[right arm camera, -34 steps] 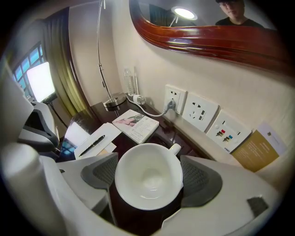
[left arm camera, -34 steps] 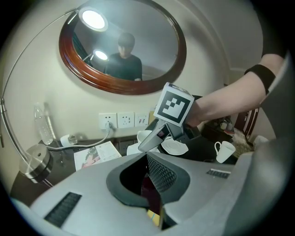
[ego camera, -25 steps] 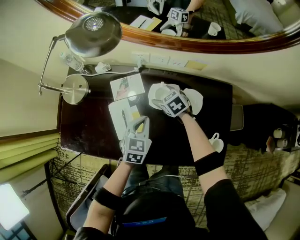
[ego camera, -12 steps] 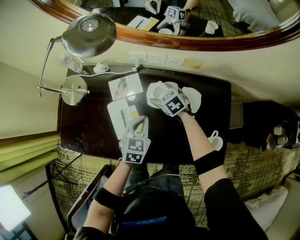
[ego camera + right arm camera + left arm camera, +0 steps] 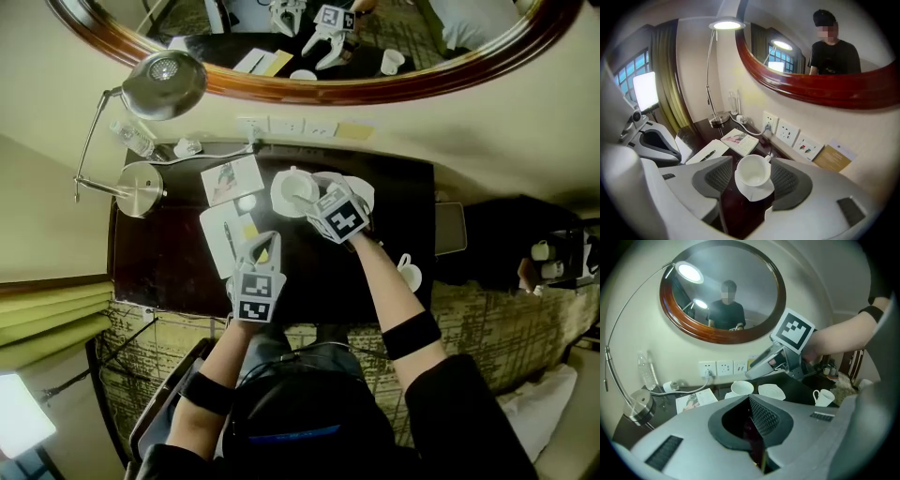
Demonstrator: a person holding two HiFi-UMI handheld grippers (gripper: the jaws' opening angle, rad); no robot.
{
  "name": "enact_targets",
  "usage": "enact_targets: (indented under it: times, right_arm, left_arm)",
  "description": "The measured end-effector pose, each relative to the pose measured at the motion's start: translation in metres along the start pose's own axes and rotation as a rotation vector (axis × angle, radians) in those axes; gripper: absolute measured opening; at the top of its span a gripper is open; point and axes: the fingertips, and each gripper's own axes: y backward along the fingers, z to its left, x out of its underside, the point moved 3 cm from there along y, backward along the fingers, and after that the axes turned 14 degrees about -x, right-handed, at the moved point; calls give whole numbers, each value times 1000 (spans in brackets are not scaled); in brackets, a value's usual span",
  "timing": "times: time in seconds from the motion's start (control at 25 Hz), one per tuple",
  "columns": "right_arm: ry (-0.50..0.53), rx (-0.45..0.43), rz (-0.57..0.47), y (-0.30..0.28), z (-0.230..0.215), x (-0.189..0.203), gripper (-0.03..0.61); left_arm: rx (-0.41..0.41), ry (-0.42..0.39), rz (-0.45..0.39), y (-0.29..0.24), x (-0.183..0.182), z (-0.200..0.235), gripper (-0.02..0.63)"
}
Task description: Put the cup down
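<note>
Change: The right tongs (image 5: 752,160) have lifted off the cup (image 5: 753,171). A second ago they sat low over it. Their jaws have just been closing partway, with nothing pinched between them.

Meaning for the task: We judge the put-down done. The cup stands on its own and the release looks complete. All that seems left is drawing the tongs clear.

Cup: It stands upright on its saucer (image 5: 755,192) on the dark worktop (image 5: 398,225), handle turned toward the wall sockets (image 5: 787,133). It lies between the booklet (image 5: 232,178) and a second, bare saucer (image 5: 364,192).

Right tongs: About half spread. In the right gripper view the cup shows in the gap between the pads, but it lies below and beyond them. We see neither pad on the rim or the saucer, so these tongs hold and touch nothing.

Left tongs (image 5: 751,401): Pressed fully together with nothing between the jaws. In the head view they hang over the notepad (image 5: 225,239) toward our edge of the worktop, well apart from the cup.

Other cup: A spare cup (image 5: 410,274) stands at the worktop's right front corner, away from both tongs.

Watch for: The right tongs are just above the cup, so we judge a level sweep could clip the rim. Going further up first looks safer.
</note>
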Motion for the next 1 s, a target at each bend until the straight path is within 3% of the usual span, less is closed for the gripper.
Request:
enact_targets:
  times: [0.12, 0.24, 0.48, 0.76, 1.0]
  right_arm:
    - [-8, 25, -50, 35, 6, 1, 152]
    - [-23, 47, -109, 71, 12, 6, 88]
    - [-35, 89, -172, 137, 30, 40, 60]
    - [-128, 131, -247, 195, 47, 96, 9]
    - [-188, 195, -303, 224, 63, 136, 5]
  left_arm:
    - [-12, 3, -9, 11, -7, -10, 0]
    - [-18, 4, -18, 21, -14, -21, 0]
    - [-22, 6, -18, 43, -22, -47, 0]
    - [1, -13, -27, 54, -30, -75, 0]
    - [27, -13, -34, 56, -31, -97, 0]
